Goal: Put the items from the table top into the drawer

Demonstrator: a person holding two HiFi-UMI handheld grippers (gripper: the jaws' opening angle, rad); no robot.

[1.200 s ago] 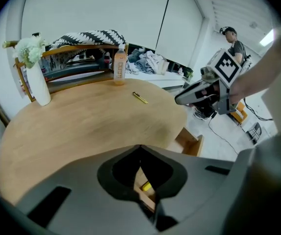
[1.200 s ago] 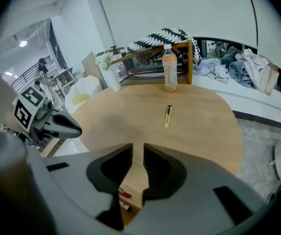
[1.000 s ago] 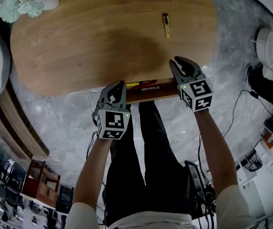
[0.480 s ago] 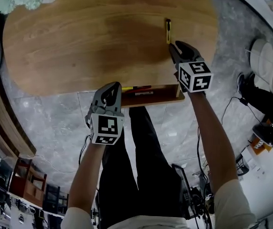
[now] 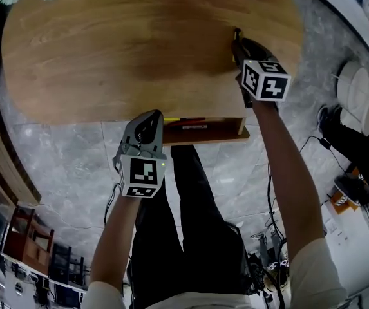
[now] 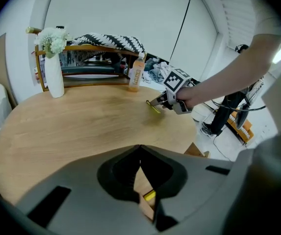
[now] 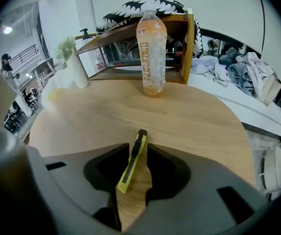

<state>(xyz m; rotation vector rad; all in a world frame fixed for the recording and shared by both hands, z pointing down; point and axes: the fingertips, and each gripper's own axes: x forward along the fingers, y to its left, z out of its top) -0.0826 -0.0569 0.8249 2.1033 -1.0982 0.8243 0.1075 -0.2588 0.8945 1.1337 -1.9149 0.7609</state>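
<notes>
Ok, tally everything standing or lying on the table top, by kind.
Utility knife: 1
Drink bottle: 1
Vase of flowers: 1
Total: 3

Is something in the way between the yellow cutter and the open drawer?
Nothing visible. The yellow cutter lies between the open jaws of the right gripper, only bare table reaches to the drawer, and the left gripper sits at its left end.

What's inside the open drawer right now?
In the drawer, a red stick-like item and a yellow item show near the table edge. The tabletop covers the rest of its inside.
</notes>
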